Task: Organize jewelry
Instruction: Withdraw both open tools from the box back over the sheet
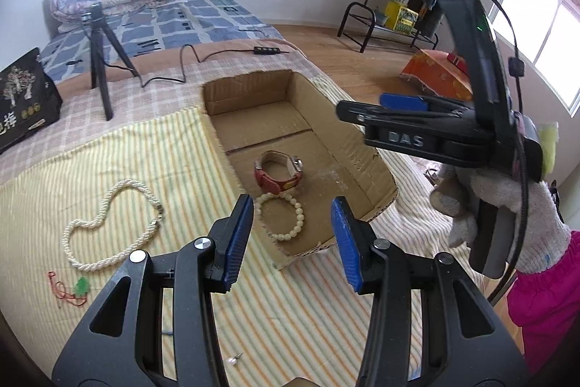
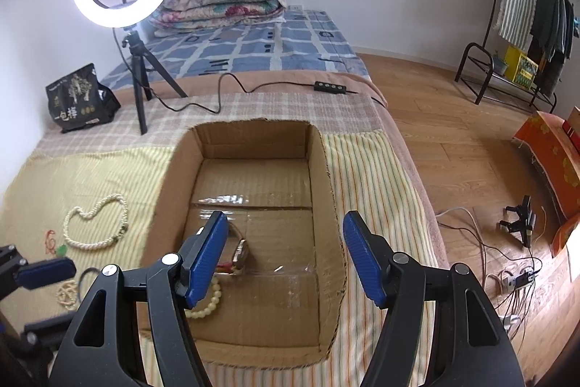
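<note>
Cardboard box (image 2: 326,191) already loaded with watch (image 1: 279,171) and bead bracelet (image 1: 281,218), both grippers' jaws held apart and empty, while pearl necklace (image 1: 108,223) and red-string pendant (image 1: 72,289) are left on the bed.

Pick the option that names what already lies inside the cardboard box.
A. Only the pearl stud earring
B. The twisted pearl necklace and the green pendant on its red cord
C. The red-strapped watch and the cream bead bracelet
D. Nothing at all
C: the red-strapped watch and the cream bead bracelet lie on the floor of the cardboard box, while the twisted pearl necklace lies outside on the striped cloth.
</note>
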`<state>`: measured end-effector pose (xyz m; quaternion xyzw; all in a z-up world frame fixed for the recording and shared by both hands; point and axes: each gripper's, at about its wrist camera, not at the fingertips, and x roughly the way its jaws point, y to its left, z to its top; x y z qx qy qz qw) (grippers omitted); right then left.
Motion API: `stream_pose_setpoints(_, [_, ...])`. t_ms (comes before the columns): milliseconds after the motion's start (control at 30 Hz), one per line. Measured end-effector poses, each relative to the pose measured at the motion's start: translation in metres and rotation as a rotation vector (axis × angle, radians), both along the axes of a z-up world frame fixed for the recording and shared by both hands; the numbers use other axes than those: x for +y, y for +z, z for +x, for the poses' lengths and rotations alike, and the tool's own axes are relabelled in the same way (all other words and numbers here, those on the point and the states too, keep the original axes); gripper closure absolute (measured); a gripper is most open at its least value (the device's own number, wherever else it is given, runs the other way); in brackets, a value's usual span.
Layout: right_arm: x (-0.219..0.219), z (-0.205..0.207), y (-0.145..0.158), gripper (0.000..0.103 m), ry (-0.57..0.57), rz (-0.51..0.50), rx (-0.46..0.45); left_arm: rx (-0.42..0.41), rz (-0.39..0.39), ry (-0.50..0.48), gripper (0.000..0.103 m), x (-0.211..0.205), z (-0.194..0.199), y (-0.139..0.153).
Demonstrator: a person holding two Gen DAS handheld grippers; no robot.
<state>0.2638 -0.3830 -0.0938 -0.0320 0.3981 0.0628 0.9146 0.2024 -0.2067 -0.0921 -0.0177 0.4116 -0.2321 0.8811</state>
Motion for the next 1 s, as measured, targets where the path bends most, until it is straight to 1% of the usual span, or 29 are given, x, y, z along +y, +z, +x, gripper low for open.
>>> stream_pose_setpoints(233, [0.02, -0.027, 0.022, 0.037, 0.025, 0.006, -0.039, -0.035, -0.03, 0.044, 0.058, 0.043, -0.01, 0.022])
stream_pose_setpoints(467, [0.048, -0.06, 0.03, 0.037, 0.085, 0.017, -0.056, -0.053, -0.044, 0.119, 0.058, 0.102, -0.018, 0.036])
stream_pose_setpoints(667, [0.081, -0.086, 0.025, 0.037, 0.177, 0.001, -0.044, -0.046, -0.051, 0.195, 0.058, 0.157, -0.025, 0.035])
stream_pose_setpoints(733, [0.089, -0.094, 0.022, 0.037, 0.202, 0.007, -0.036, -0.037, -0.053, 0.209, 0.058, 0.17, -0.027, 0.033])
stream_pose_setpoints(833, [0.099, -0.106, 0.013, 0.037, 0.238, 0.014, -0.014, -0.015, -0.051, 0.219, 0.058, 0.186, -0.031, 0.027])
stream_pose_setpoints(1000, [0.115, -0.124, -0.005, 0.037, 0.301, -0.002, 0.027, 0.033, -0.03, 0.202, 0.058, 0.198, -0.039, 0.011])
